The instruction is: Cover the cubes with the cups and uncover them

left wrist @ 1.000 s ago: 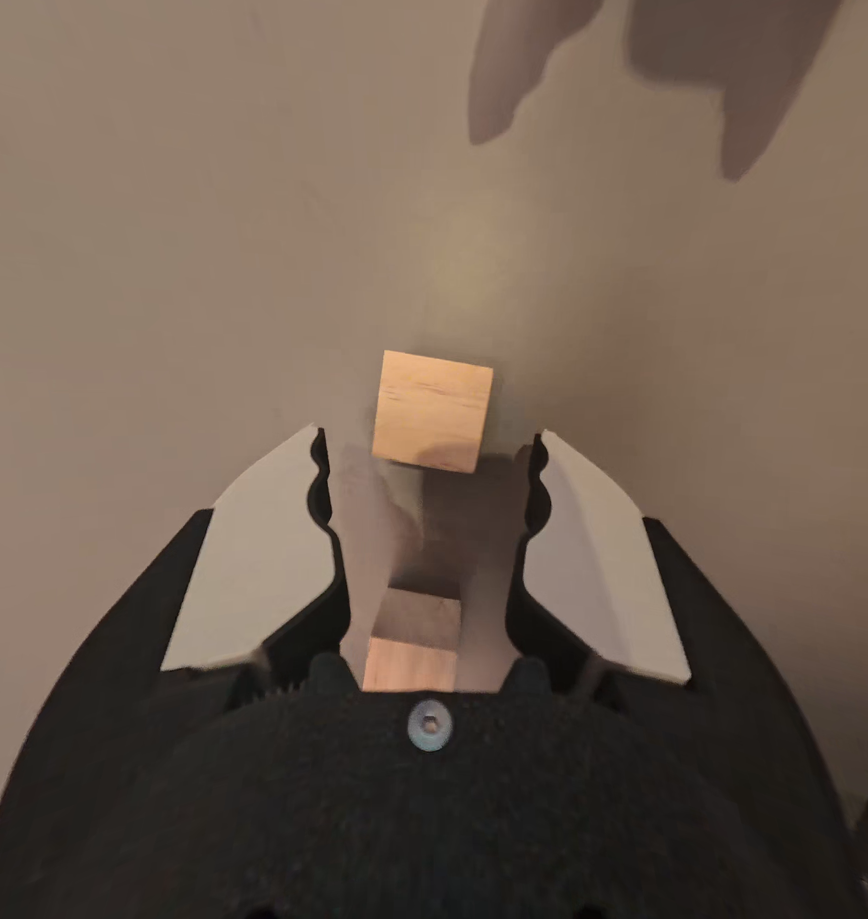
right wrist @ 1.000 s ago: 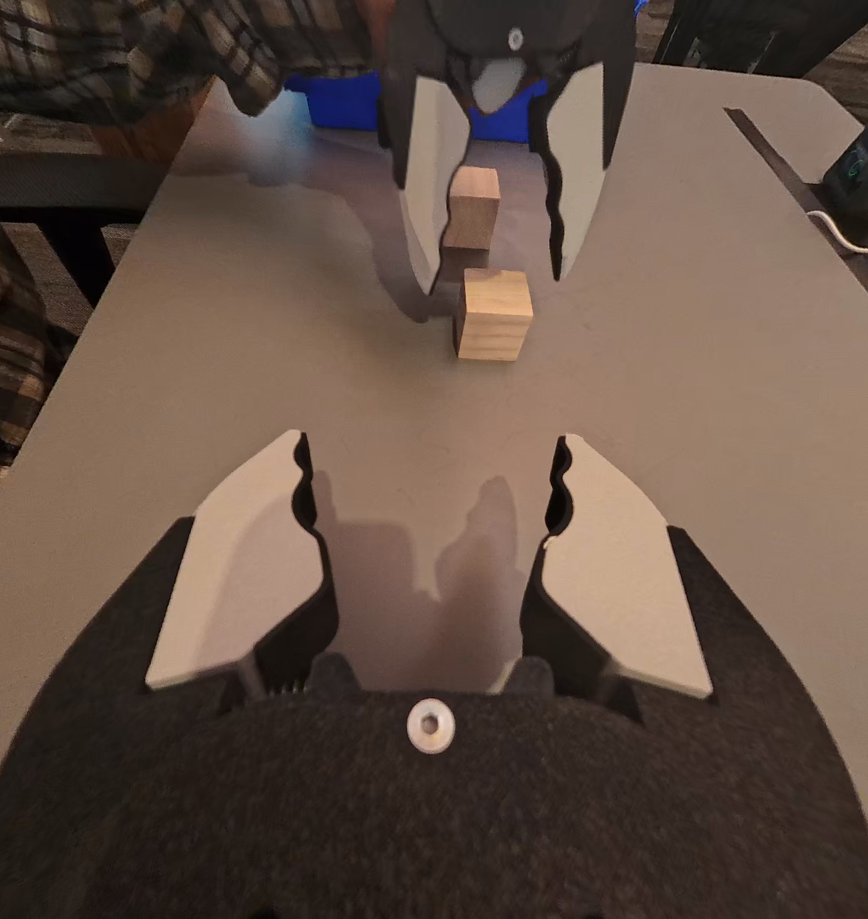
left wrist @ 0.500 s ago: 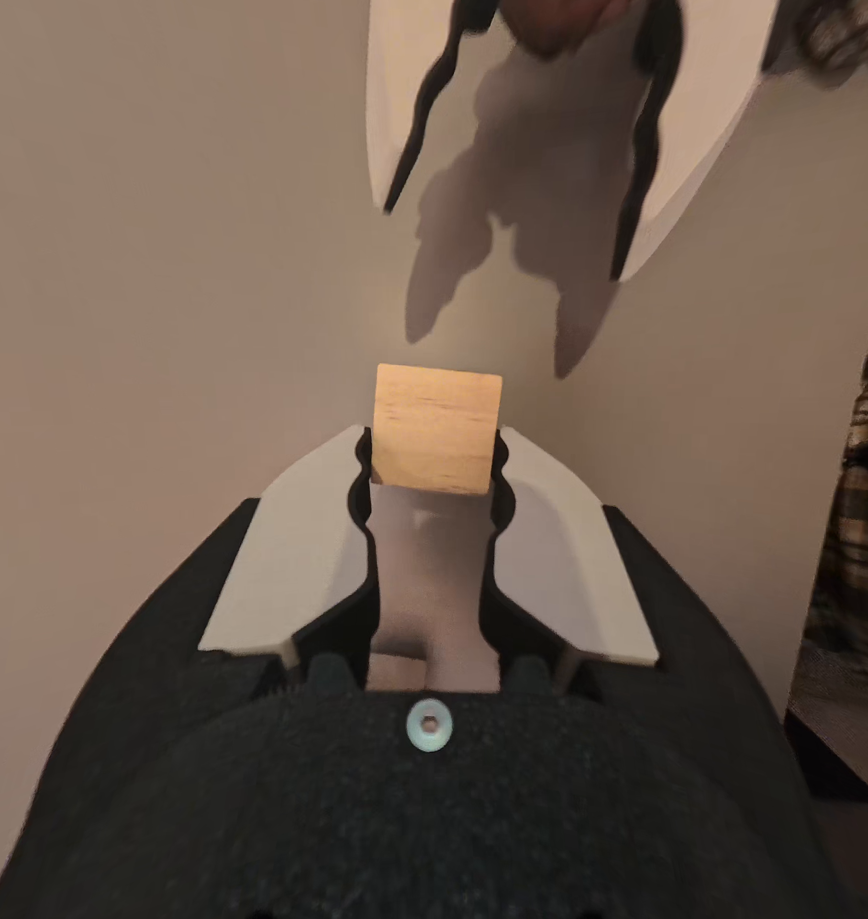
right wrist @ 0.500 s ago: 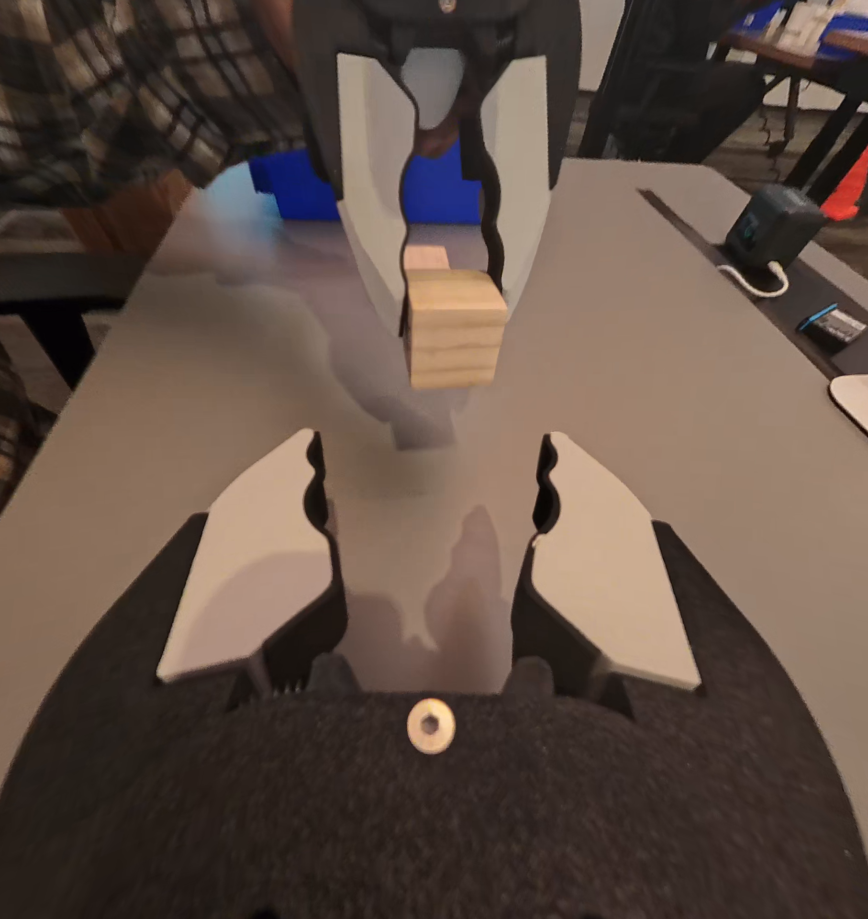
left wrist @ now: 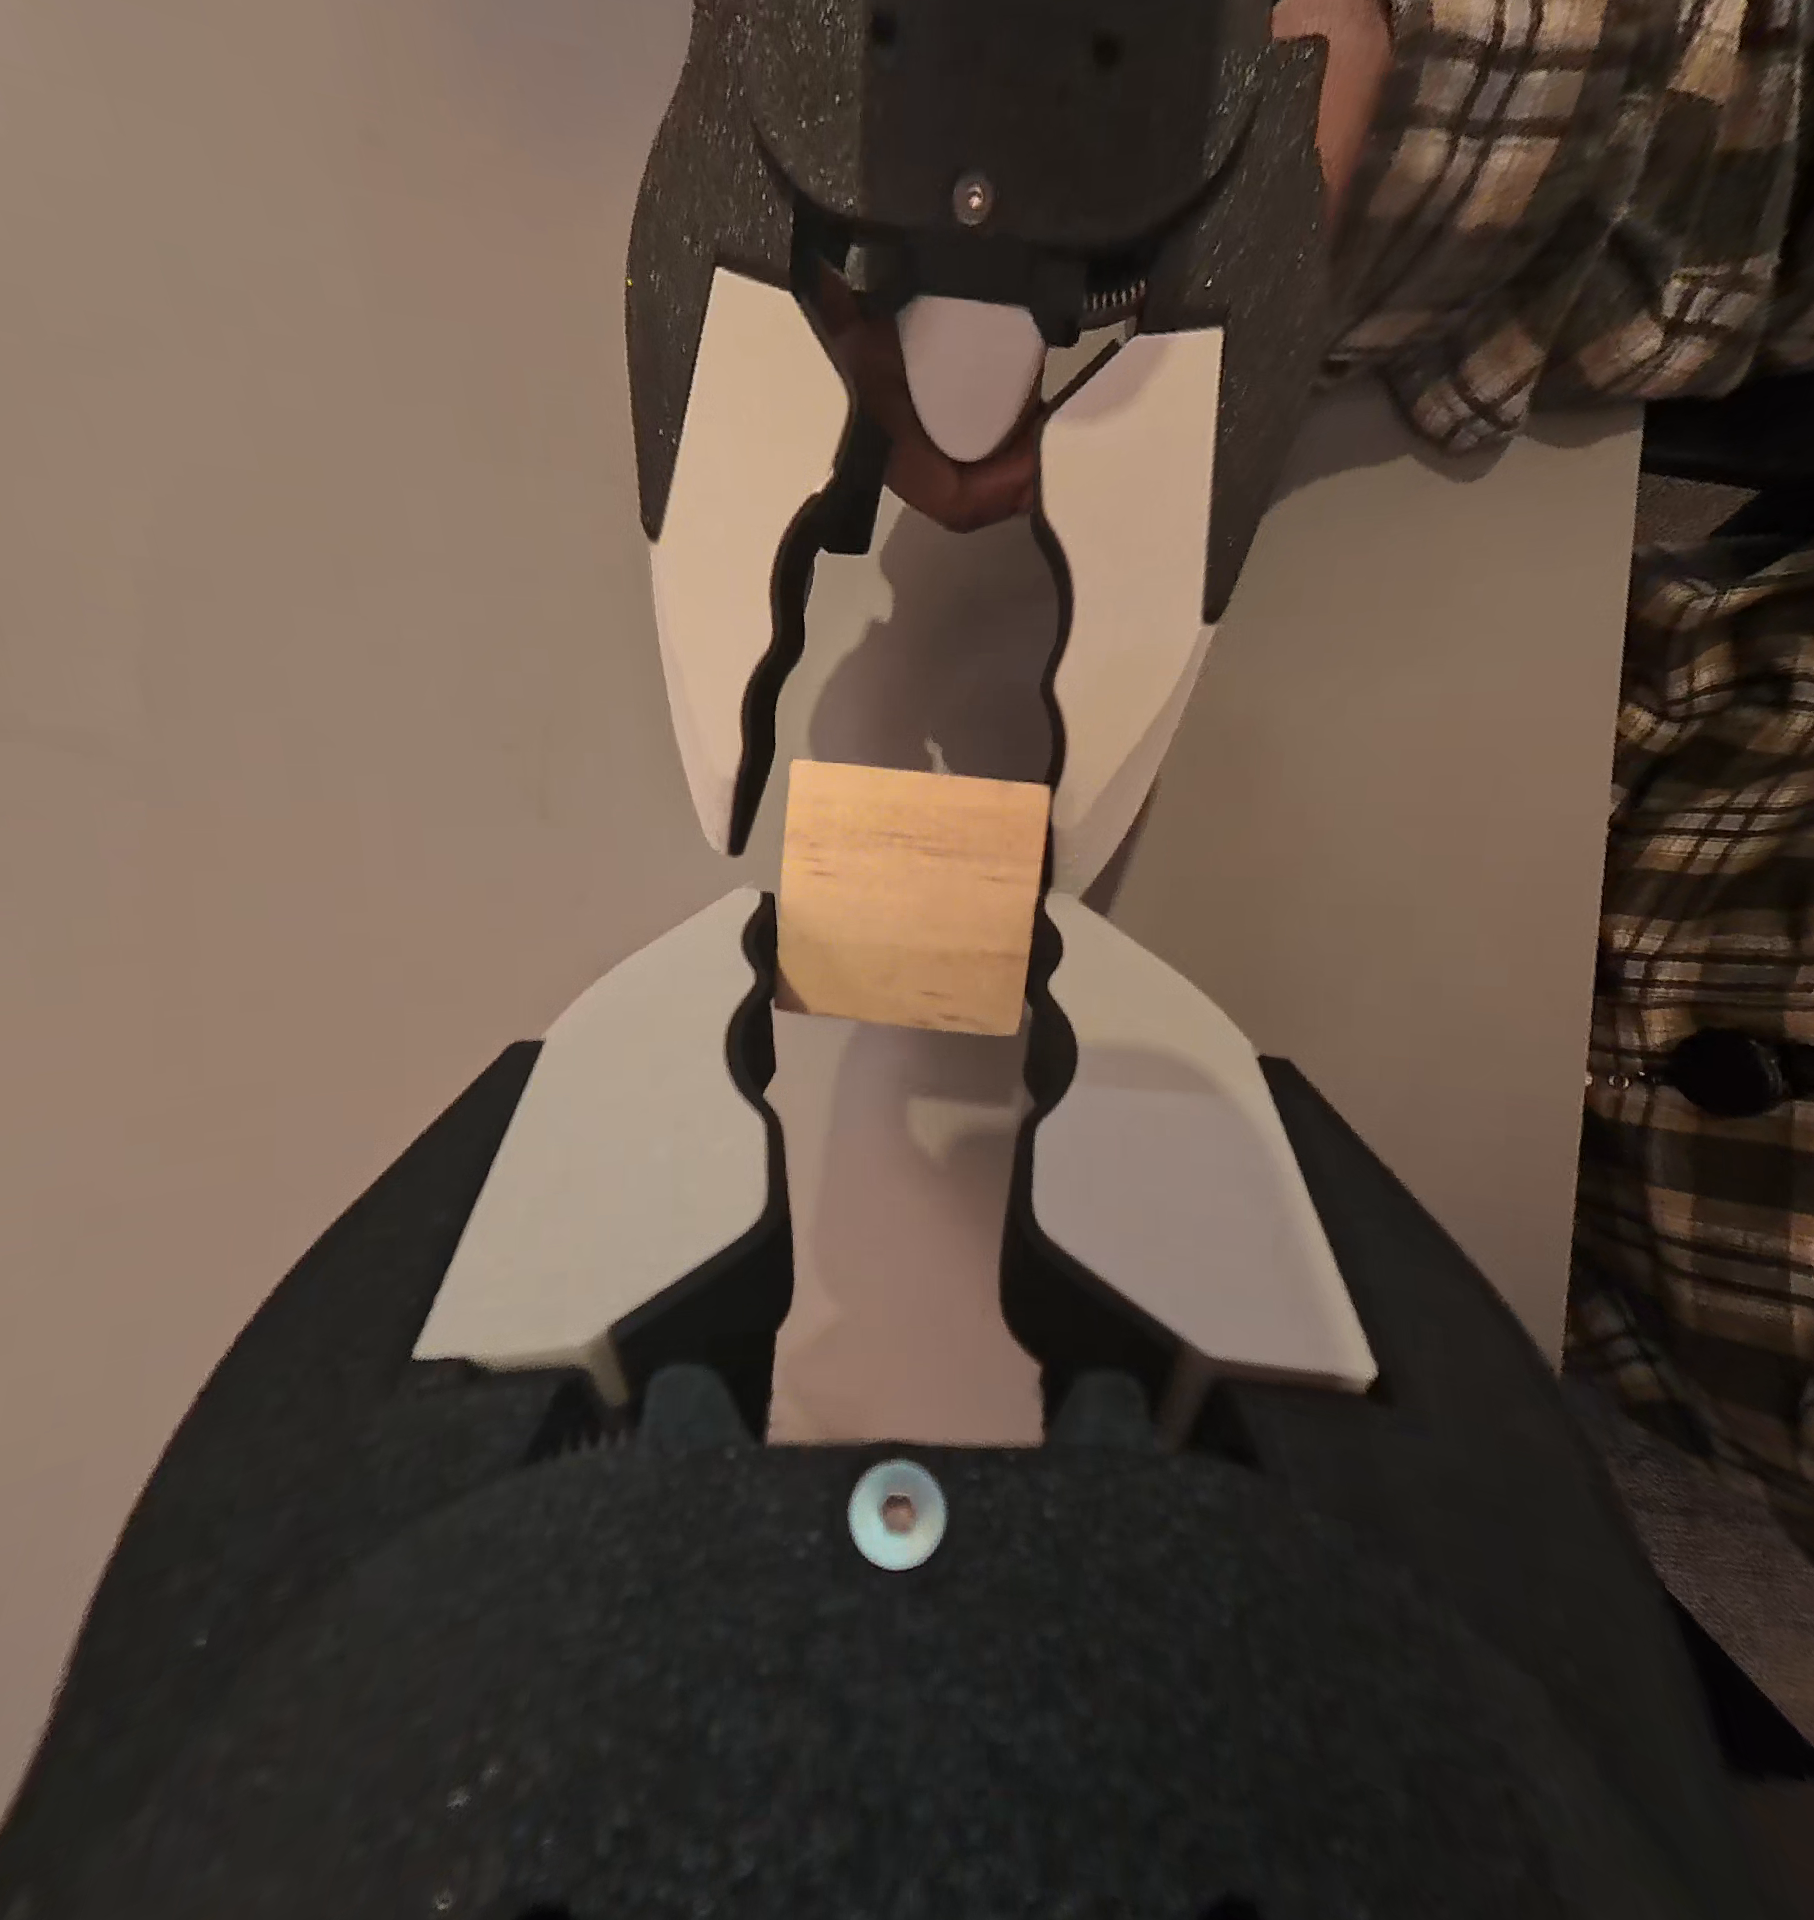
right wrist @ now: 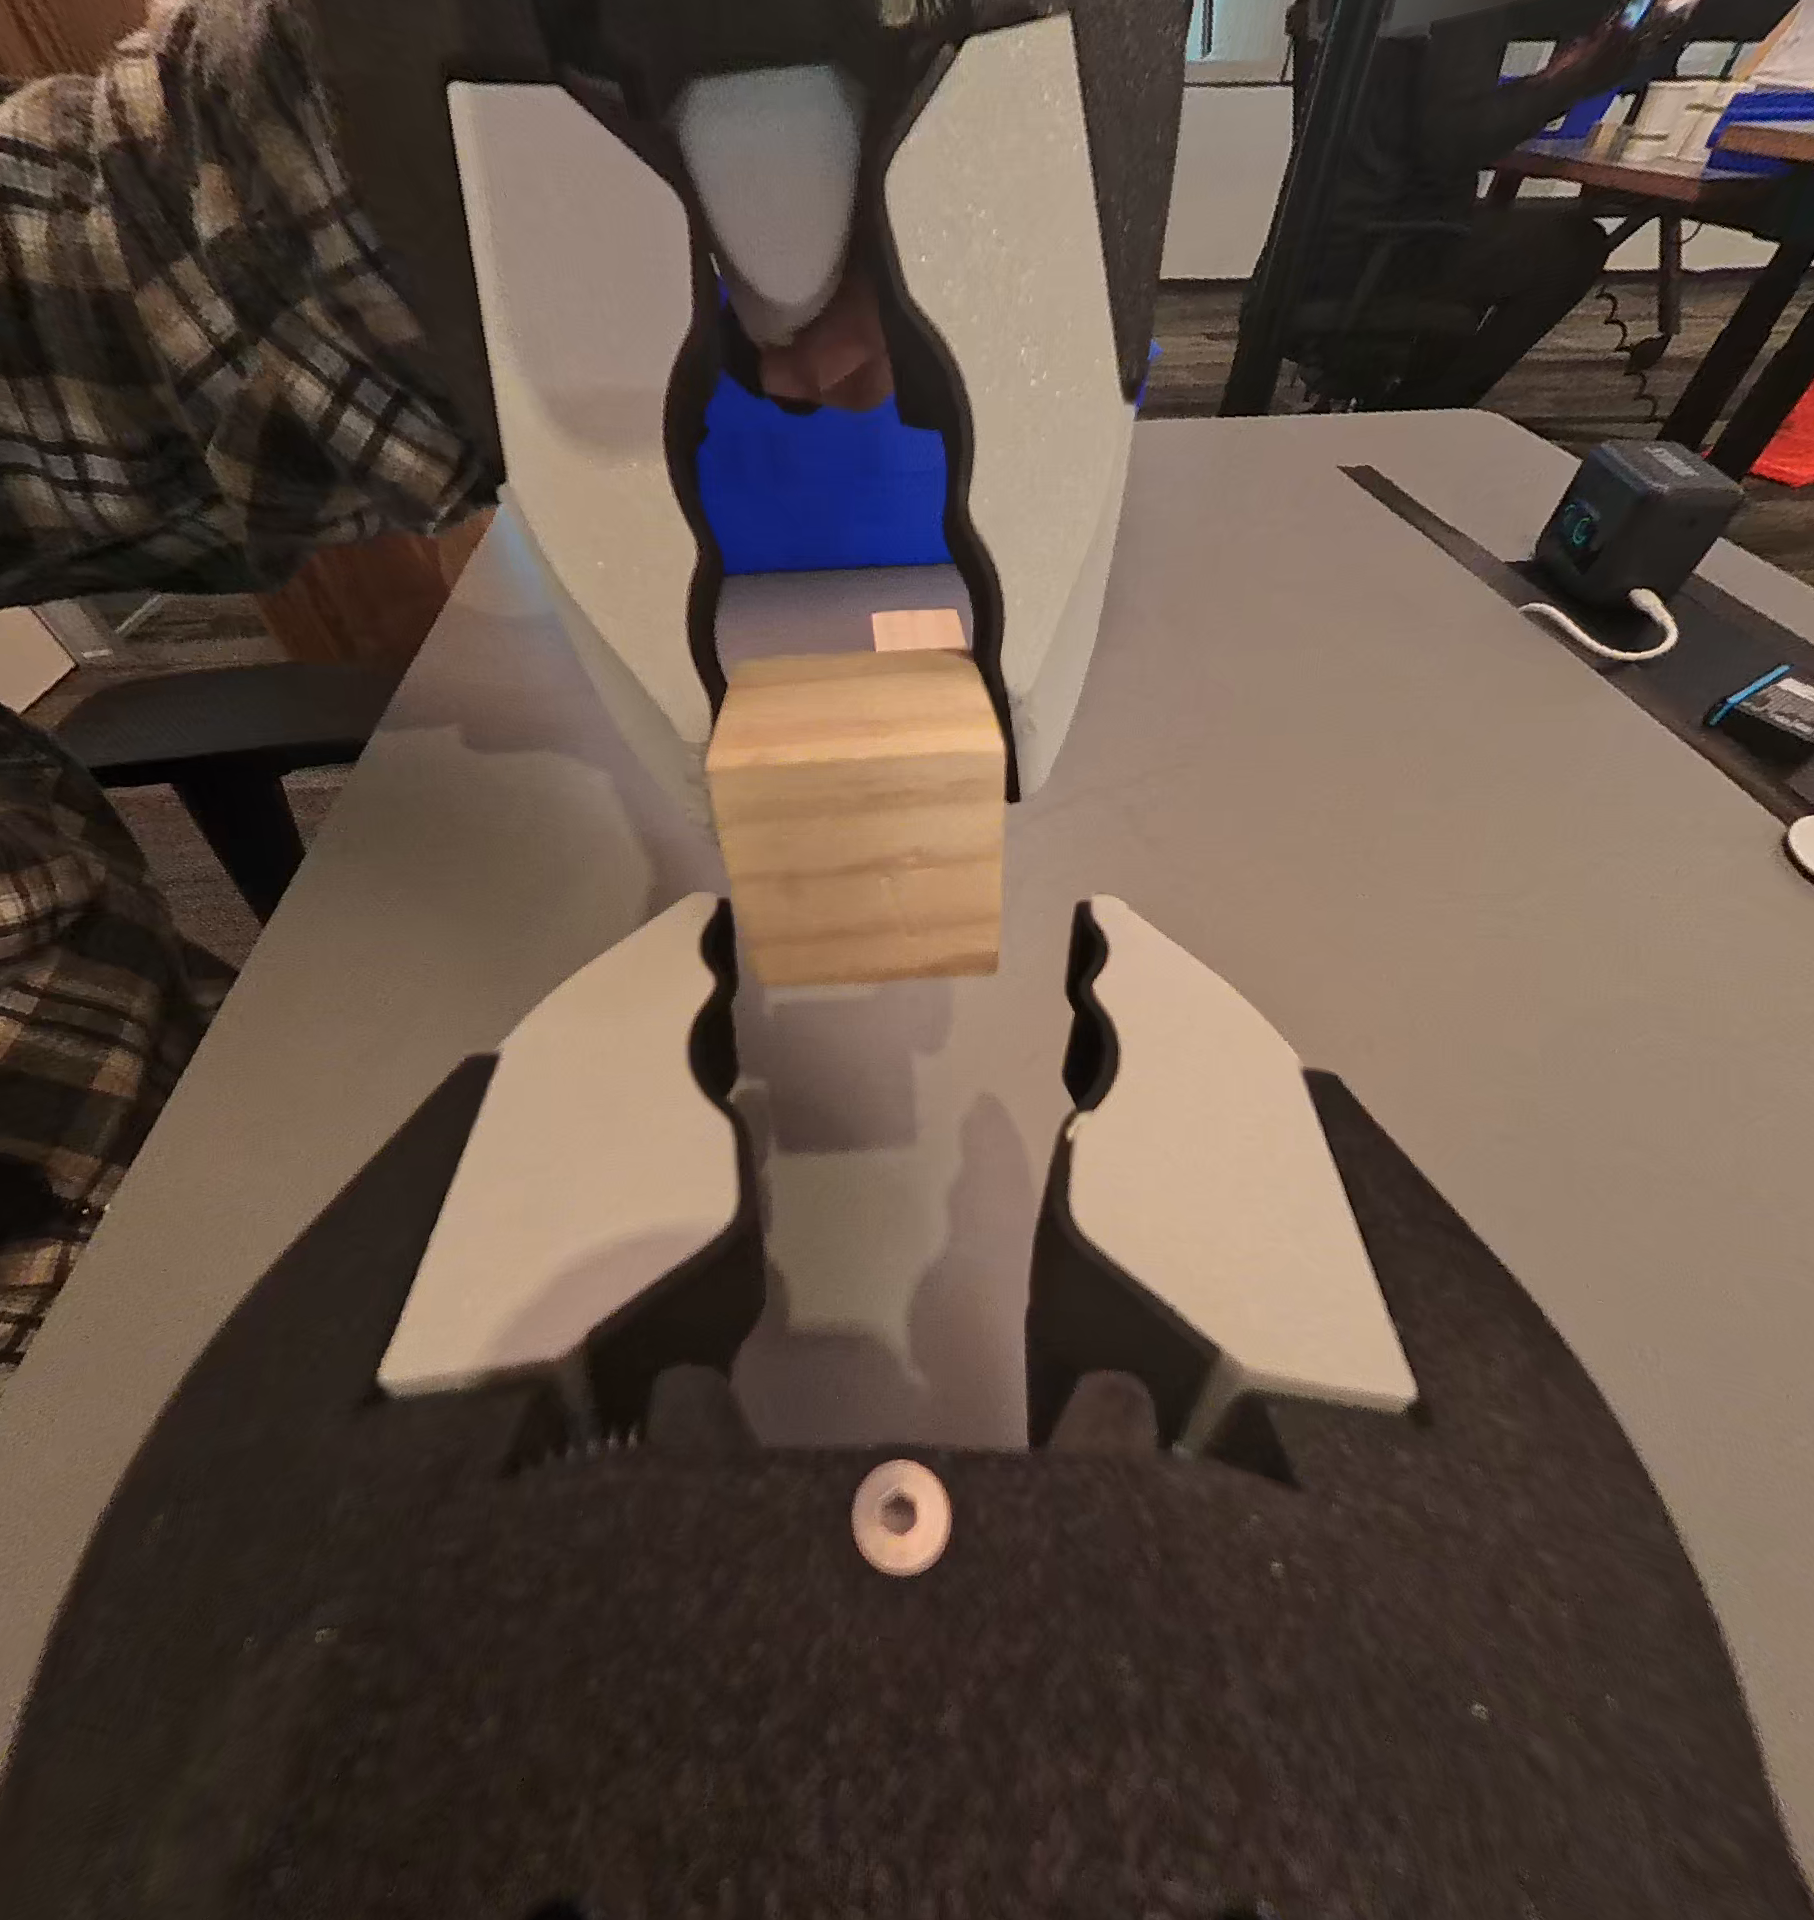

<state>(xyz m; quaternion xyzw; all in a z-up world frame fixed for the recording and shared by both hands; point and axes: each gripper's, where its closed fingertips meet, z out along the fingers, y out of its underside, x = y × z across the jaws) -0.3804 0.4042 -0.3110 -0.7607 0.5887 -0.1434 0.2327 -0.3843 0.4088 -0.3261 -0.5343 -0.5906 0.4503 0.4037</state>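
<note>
Between the left tongs [left wrist: 901, 940], a wooden cube [left wrist: 909, 923] sits clenched at the fingertips, lifted off the grey surface [left wrist: 259, 727]. Right tongs [left wrist: 898, 821] face it from the far side, tips just beside the cube's far corners, gap wider than the cube; contact can't be confirmed.

Right wrist view: right tongs [right wrist: 895, 951] released, left finger tip right beside the cube [right wrist: 856, 826], right tip apart from it. Left tongs [right wrist: 861, 738] come in from the far side, gripping the cube. A 2nd cube [right wrist: 915, 630] lies farther back on the surface [right wrist: 1350, 831], in front of a blue bin [right wrist: 820, 499]. Far right: small black device [right wrist: 1635, 530] with a white cable. Plaid sleeve [right wrist: 155, 343] at left.
</note>
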